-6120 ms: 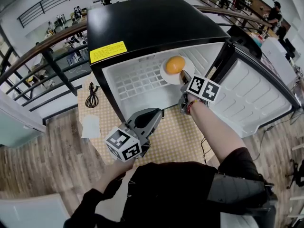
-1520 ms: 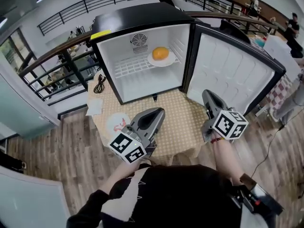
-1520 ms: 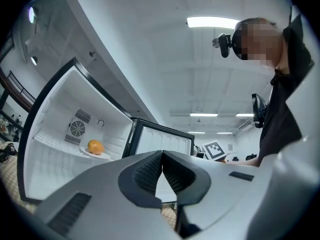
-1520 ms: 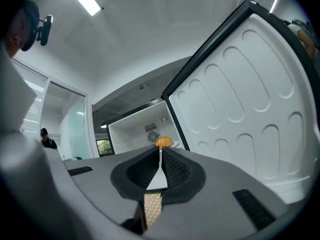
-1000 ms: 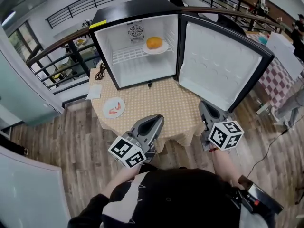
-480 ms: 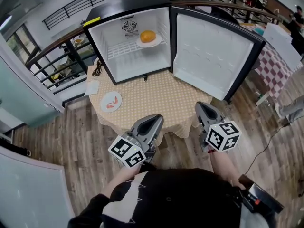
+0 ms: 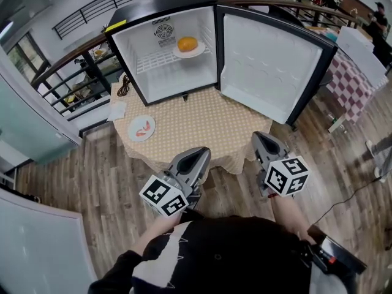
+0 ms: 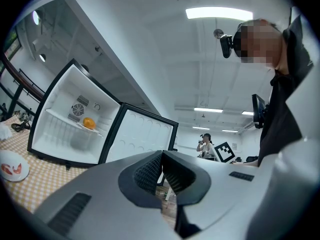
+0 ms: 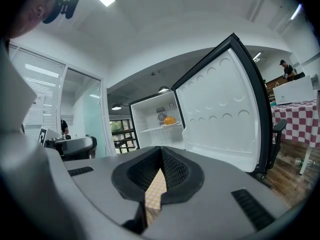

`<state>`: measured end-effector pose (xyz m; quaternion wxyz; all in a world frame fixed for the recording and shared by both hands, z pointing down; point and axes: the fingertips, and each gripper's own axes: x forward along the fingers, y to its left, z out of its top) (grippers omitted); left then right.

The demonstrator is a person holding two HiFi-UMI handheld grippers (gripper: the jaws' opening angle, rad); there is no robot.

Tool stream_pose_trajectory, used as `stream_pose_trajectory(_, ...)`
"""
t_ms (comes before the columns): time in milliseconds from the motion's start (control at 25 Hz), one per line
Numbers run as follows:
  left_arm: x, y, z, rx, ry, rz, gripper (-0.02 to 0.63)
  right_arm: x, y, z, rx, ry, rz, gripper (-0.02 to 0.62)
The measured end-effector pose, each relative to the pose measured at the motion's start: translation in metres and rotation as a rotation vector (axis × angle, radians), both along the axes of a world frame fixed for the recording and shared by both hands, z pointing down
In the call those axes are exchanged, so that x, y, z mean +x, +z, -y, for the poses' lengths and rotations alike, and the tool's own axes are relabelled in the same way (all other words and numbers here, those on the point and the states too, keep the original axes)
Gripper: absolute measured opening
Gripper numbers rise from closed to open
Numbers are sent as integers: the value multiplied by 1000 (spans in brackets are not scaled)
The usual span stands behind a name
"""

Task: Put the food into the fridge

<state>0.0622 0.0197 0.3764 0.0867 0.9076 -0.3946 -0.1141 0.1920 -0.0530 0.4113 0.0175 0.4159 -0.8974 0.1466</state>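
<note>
A small black fridge stands open on the patterned table, its door swung out to the right. On its wire shelf sits a white plate with an orange, which also shows as the orange in the left gripper view and the orange in the right gripper view. A second plate with red food lies at the table's left edge. My left gripper and right gripper hover near me, off the table's front edge, both shut and holding nothing.
A black cable and a white paper lie on the table beside the fridge's left side. Railings run behind. A checkered table stands at the right. Wooden floor surrounds the table.
The view has drawn back from the fridge: fridge and table sit farther up in the picture. Both grippers came back toward me off the table. The orange's plate stays on the shelf.
</note>
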Motion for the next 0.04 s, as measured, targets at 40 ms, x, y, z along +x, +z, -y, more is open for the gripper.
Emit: stream_pose_trajectory(40,1,0,-1,0,0,-1,12,1,1,-1,-1,1,-1,17)
